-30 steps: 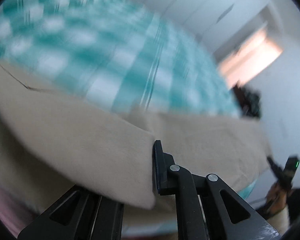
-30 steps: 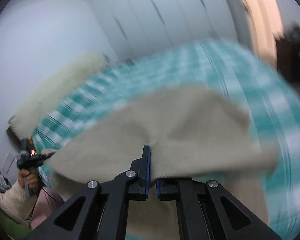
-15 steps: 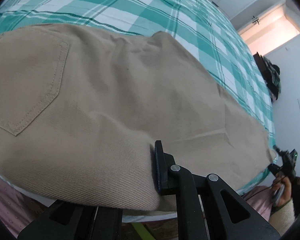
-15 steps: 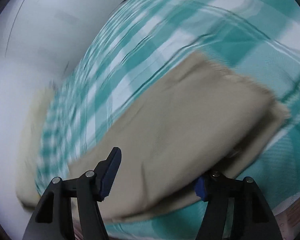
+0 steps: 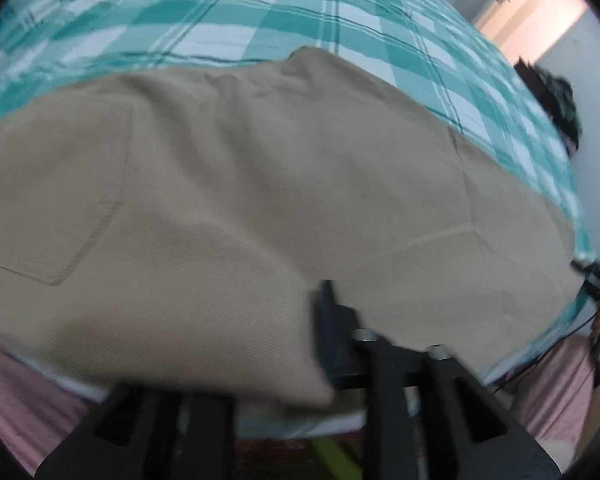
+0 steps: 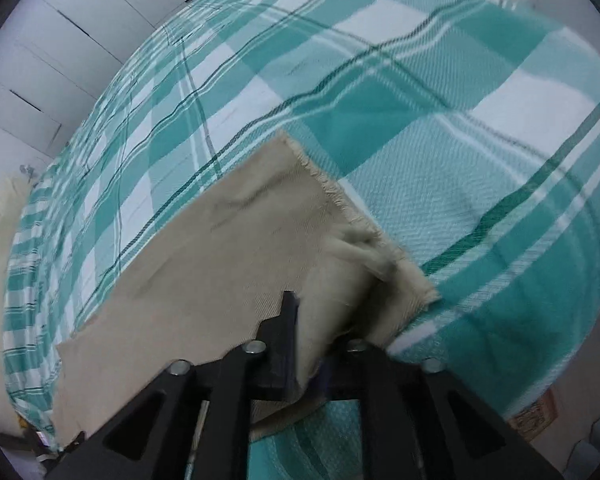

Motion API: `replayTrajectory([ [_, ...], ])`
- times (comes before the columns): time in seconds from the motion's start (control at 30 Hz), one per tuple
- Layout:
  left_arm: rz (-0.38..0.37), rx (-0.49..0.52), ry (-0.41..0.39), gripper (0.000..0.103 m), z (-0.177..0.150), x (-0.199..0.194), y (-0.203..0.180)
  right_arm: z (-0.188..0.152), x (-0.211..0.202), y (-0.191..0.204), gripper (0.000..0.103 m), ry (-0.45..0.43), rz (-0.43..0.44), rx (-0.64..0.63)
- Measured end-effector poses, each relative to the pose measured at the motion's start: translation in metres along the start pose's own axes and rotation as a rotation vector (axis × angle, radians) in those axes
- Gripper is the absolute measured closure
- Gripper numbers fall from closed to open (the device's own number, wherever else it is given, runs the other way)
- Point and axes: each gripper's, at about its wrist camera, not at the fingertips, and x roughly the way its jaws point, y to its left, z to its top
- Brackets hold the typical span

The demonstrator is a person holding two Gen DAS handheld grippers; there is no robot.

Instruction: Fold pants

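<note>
Both grippers apparently grip khaki pants (image 5: 260, 200) on checked bedspread (image 6: 420, 100).

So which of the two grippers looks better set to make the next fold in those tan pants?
Probably the right gripper: its jaws are closing around the pants near the frayed hem, while the left gripper's jaws are opening.

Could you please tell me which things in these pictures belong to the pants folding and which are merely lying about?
Part of the job:
- tan pants
- left tongs, opening over the waist end
- right tongs, closing around the hem

Lying about:
- checked bedspread
- dark bundle at the far bed edge
</note>
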Motion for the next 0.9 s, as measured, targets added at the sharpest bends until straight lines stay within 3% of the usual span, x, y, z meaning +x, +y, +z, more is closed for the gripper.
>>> replayTrajectory([
  [0.03, 0.009, 0.014, -0.003, 0.047, -0.005, -0.012, 0.002, -0.001, -0.006, -0.001, 0.07, -0.004, 0.008, -0.003],
  [0.1, 0.018, 0.014, -0.024, 0.038, -0.018, -0.035, 0.011, -0.004, -0.025, -0.004, 0.057, -0.043, -0.007, -0.011],
  [0.17, 0.045, -0.007, -0.062, 0.038, -0.032, -0.065, 0.025, -0.005, -0.058, -0.004, 0.048, -0.162, -0.163, -0.061],
  [0.23, 0.053, -0.048, -0.134, 0.038, -0.032, -0.091, 0.038, -0.008, -0.082, 0.002, 0.048, -0.258, -0.259, -0.113],
  [0.3, 0.058, -0.077, -0.193, 0.033, -0.022, -0.101, 0.047, -0.008, -0.098, 0.014, 0.048, -0.299, -0.209, -0.185],
  [0.37, 0.072, -0.074, -0.24, 0.033, -0.003, -0.095, 0.048, -0.007, -0.095, 0.035, 0.048, -0.271, -0.113, -0.26],
  [0.43, 0.099, -0.037, -0.259, 0.034, 0.01, -0.075, 0.042, -0.007, -0.077, 0.057, 0.048, -0.199, -0.008, -0.32],
  [0.5, 0.129, 0.032, -0.193, 0.039, 0.009, -0.046, 0.036, -0.011, -0.051, 0.069, 0.048, -0.093, 0.052, -0.353],
  [0.53, 0.138, 0.062, -0.143, 0.05, 0.006, -0.033, 0.034, -0.011, -0.028, 0.071, 0.048, -0.019, 0.05, -0.363],
  [0.6, 0.194, 0.114, -0.036, 0.058, -0.009, -0.004, 0.034, -0.016, 0.002, 0.062, 0.048, 0.062, -0.02, -0.354],
  [0.63, 0.204, 0.132, -0.047, 0.058, -0.014, -0.003, 0.035, -0.019, 0.018, 0.049, 0.052, 0.101, -0.062, -0.333],
  [0.67, 0.215, 0.151, -0.08, 0.058, -0.021, -0.008, 0.033, -0.02, 0.023, 0.04, 0.053, 0.111, -0.035, -0.298],
  [0.77, 0.208, 0.12, -0.081, 0.056, -0.022, -0.027, 0.035, -0.01, 0.011, 0.017, 0.054, 0.052, 0.066, -0.15],
  [0.9, 0.135, 0.09, -0.17, 0.034, -0.012, -0.063, 0.022, -0.009, -0.014, -0.01, 0.054, -0.097, 0.136, -0.015],
])
